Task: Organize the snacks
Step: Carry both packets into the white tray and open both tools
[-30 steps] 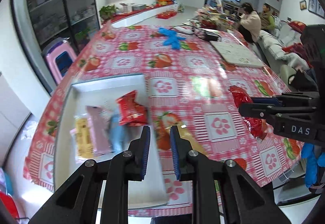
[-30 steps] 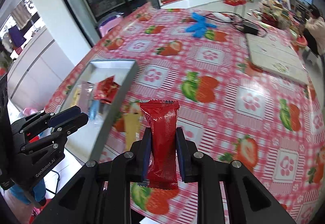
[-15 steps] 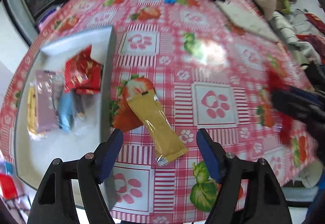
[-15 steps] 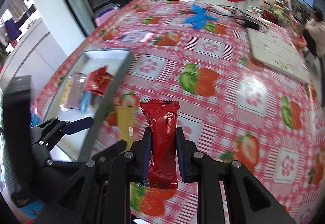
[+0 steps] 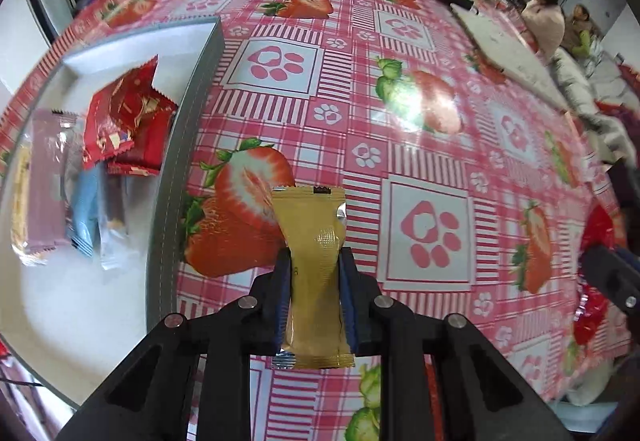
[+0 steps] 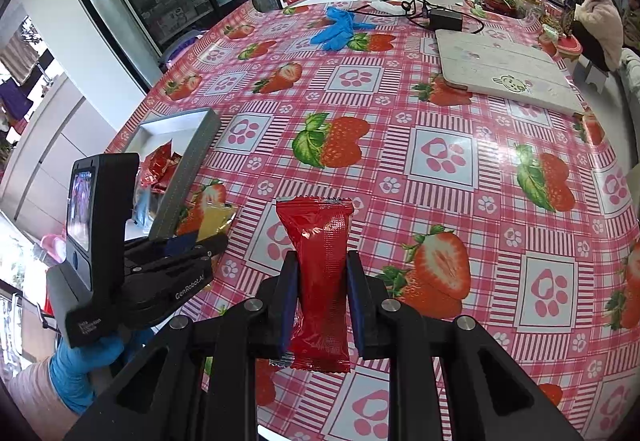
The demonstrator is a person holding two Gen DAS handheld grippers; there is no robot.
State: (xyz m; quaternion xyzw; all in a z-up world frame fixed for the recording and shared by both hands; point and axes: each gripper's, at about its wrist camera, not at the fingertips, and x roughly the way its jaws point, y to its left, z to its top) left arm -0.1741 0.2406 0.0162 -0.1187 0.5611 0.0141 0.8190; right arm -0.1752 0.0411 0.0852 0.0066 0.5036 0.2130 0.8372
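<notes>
A grey-walled tray (image 5: 182, 145) sits at the left edge of the desk (image 5: 420, 145), which wears a pink checked cloth with strawberries and paw prints. Inside the tray lie several snacks: a pale yellow bar (image 5: 18, 197) by its left wall, a purple packet (image 5: 46, 177), a blue packet (image 5: 85, 209), a clear wrapper (image 5: 114, 225), and red packets (image 5: 128, 121) piled against its right wall.

Just right of the tray wall, the left hand-held gripper (image 5: 315, 305) pinches a gold snack packet (image 5: 314, 273) by its middle, the packet standing upright between the two pads over the cloth near the desk's near edge.

Further right, the right hand-held gripper (image 6: 322, 305) squeezes a red snack packet (image 6: 320, 281) the same way, upright between its pads above the near part of the desk.

Toward the far edge lie blue gloves (image 6: 338, 29) and a black adapter with its cable (image 6: 444, 19); a white board (image 6: 500, 71) rests near the far right corner.
</notes>
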